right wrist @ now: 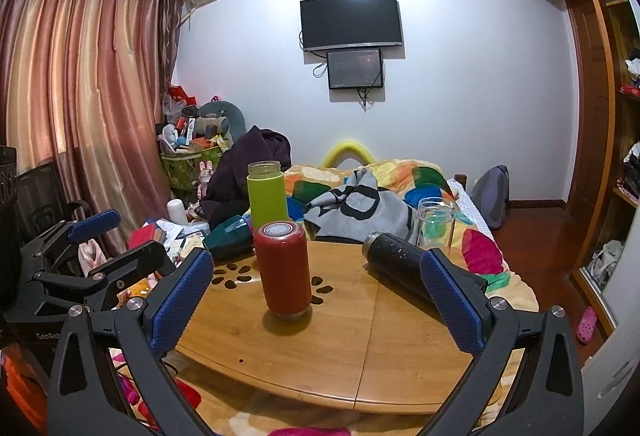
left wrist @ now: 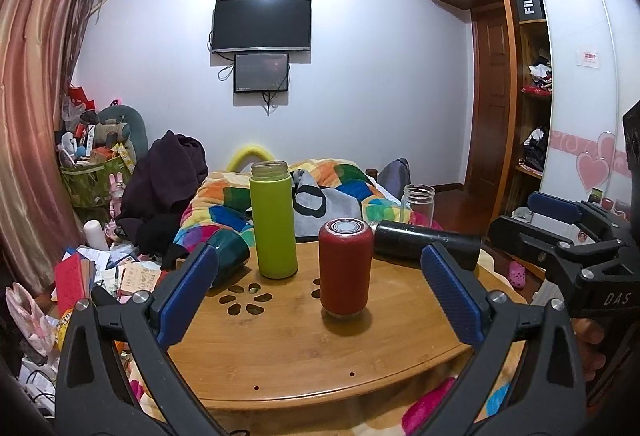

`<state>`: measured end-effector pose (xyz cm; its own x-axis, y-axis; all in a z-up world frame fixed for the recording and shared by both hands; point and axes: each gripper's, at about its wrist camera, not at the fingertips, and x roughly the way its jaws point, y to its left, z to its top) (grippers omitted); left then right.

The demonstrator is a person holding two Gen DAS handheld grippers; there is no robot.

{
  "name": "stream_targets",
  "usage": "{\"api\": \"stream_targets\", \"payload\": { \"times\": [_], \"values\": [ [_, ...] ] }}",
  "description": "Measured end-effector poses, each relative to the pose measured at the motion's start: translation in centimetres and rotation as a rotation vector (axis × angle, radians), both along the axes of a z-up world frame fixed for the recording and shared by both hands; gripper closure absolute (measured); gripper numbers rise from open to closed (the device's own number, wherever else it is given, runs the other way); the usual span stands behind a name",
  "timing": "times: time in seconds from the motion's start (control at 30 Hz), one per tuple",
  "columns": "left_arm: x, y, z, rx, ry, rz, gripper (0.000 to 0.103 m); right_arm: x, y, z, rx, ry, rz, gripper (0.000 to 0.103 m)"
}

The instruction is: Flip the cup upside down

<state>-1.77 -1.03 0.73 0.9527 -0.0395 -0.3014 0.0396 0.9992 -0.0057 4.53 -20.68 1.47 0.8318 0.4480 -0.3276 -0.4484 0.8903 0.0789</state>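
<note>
Red cup (left wrist: 345, 266), axis vertical, base up, on bamboo table (left wrist: 304, 356).
Centred ahead of the left gripper (left wrist: 320, 292); right gripper (right wrist: 316, 300) comparably near; both spread wide, nothing held.

Round bamboo table (left wrist: 304, 360) with flower-shaped cut-outs, bearing an upright red cup (left wrist: 346, 272), an upright green bottle (left wrist: 274, 222), a black flask (left wrist: 426, 242) lying flat, a toppled teal cup (left wrist: 230, 262) and a clear glass jar (left wrist: 418, 204).

White wall (left wrist: 360, 96) w/ two screens, pink curtains (right wrist: 80, 76) left, wood wardrobe (left wrist: 516, 76) right, bed (right wrist: 400, 180).
</note>
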Motion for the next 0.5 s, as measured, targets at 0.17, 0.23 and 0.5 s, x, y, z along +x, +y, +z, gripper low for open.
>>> {"api": "stream_targets", "payload": {
  "times": [0.17, 0.23, 0.5],
  "values": [
    [-0.19, -0.04, 0.00, 0.005, -0.005, 0.003, 0.000, 0.15, 0.02, -0.11, 0.003, 0.004, -0.003, 0.000],
    [-0.24, -0.09, 0.03, 0.005, -0.005, 0.004, 0.000, 0.18, 0.03, -0.17, 0.003, 0.007, -0.003, 0.000],
    [-0.30, -0.06, 0.05, 0.003, -0.006, 0.004, 0.000, 0.12, 0.08, -0.17, 0.003, 0.007, -0.001, 0.000]
  ]
}}
